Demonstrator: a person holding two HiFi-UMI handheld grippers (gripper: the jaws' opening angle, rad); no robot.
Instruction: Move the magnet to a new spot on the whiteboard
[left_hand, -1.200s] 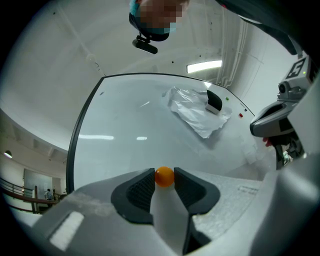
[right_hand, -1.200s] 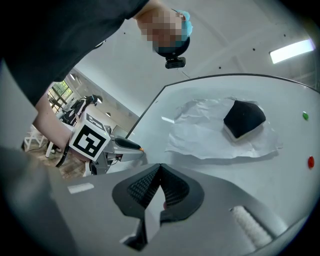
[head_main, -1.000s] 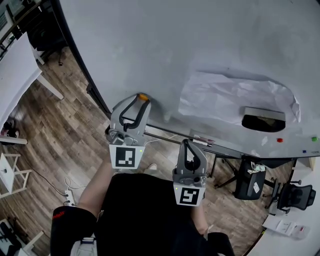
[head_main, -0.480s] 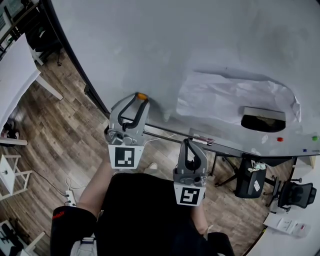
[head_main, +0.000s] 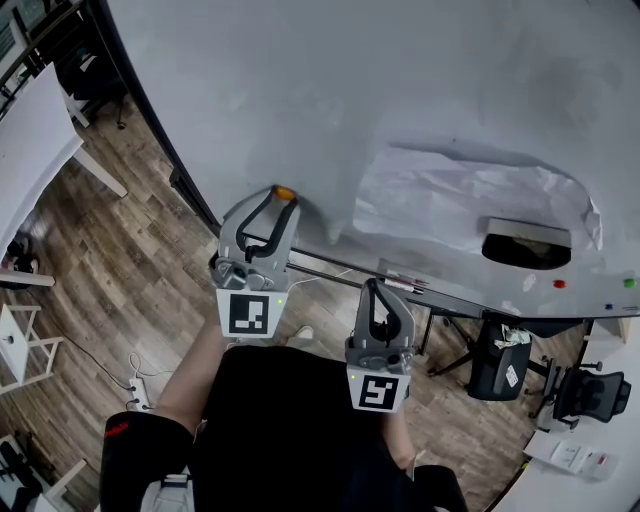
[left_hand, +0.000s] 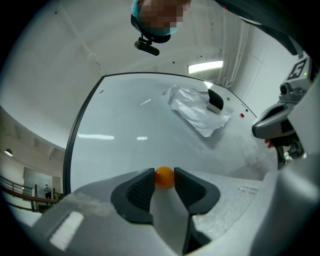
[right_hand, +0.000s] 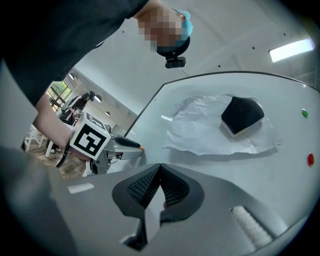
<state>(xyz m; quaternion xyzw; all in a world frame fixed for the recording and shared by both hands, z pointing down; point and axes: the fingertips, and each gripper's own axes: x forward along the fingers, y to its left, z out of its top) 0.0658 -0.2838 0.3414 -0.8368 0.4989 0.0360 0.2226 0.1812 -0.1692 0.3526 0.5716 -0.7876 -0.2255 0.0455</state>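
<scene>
Left gripper (head_main: 281, 199): fingers (left_hand: 141, 189) pinch orange magnet (left_hand: 164, 176) at very tips, one pad on each side, likely grip for pulling it off whiteboard (left_hand: 125, 125). Magnet between tips, board surface just ahead. Right gripper (right_hand: 160, 169): fingers pressed together, empty, idle alongside. Magnet round, no long axis; flat face probably toward board.

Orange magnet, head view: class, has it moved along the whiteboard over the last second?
No. The orange magnet, held in the left gripper, keeps its spot beside the dark left edge of the whiteboard.
</scene>
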